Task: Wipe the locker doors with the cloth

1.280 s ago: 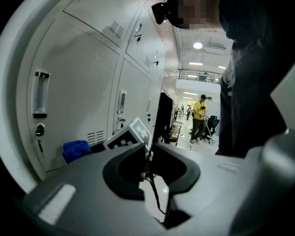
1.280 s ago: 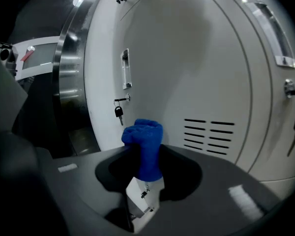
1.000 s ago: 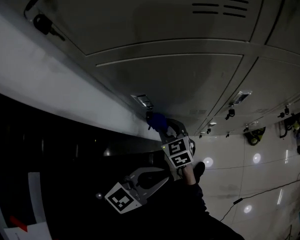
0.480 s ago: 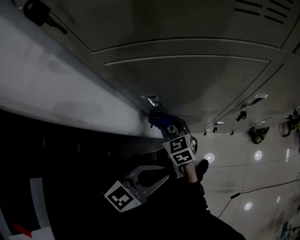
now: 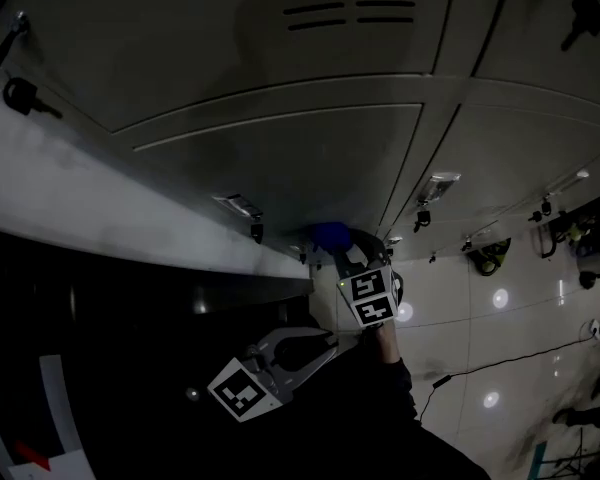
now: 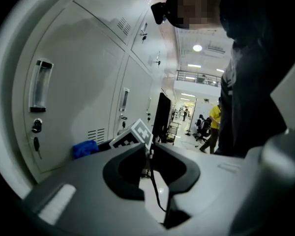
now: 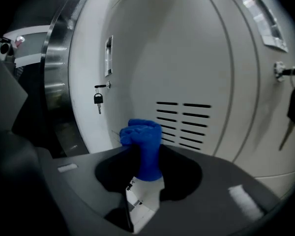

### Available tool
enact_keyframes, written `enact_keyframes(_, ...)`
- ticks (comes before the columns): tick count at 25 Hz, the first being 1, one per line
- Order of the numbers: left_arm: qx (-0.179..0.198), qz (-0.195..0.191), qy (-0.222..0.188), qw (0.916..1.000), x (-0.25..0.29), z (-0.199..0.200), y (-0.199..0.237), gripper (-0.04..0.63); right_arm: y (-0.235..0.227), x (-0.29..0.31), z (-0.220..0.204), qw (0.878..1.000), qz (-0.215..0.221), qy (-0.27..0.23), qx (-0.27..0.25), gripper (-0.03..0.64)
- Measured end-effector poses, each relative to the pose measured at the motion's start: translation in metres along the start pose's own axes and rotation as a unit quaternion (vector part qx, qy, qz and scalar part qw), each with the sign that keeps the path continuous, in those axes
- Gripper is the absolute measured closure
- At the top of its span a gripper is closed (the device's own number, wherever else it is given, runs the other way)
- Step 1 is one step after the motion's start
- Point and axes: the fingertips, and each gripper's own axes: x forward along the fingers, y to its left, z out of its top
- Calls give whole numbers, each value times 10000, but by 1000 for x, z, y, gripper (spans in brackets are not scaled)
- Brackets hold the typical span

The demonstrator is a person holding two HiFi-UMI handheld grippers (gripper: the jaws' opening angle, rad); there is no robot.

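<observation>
My right gripper (image 5: 336,252) is shut on a bunched blue cloth (image 5: 330,235) and presses it against the low end of a grey locker door (image 5: 300,158), close to the seam with the neighbouring door. In the right gripper view the cloth (image 7: 144,142) sticks up between the jaws of the right gripper (image 7: 144,156), in front of the door's vent slots (image 7: 185,125). My left gripper (image 5: 322,345) hangs lower, away from the lockers, shut on nothing. In the left gripper view its jaws (image 6: 150,154) meet, and the cloth (image 6: 85,149) shows at the left.
Door handles (image 5: 238,205) and keys (image 5: 20,96) jut from the locker fronts. A padlock (image 7: 97,99) hangs on a farther door. A key (image 7: 292,113) dangles at the right. A glossy tiled floor (image 5: 500,318) with a cable lies to the right. People stand in the distance (image 6: 215,124).
The cloth in my right gripper has slid along the door, from just under the handle to near the door's right edge. The left gripper has stayed where it was.
</observation>
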Motion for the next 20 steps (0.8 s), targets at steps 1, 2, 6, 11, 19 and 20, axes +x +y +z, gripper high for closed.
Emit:
enact_keyframes(1,10,-20,2,10000,6,2,-4,541,-9,-6,-3,10000,-62,-8,46,495)
enact_keyframes(2,12,-34,12,10000,11,4,-8,541,-18,-12,-6,9999,-113,-12,90,495)
enact_keyframes(6,35,-36,46,10000,29,10,-20,541,-45,-30,-15,9996,-247,-5,159,495)
enact_keyframes(11,110,38,62,9999,42,16,-29,541,-64,-42,-22,9992,-301,-50,263,495)
enact_keyframes(19,-152,304,-276,9990,42,25,-21,541,-47,-73,3,9988,89,-454,140,502)
enact_keyframes(20,-129,326,-260,9990,41,24,-18,541,-44,-82,11,9981,132,-575,161,502)
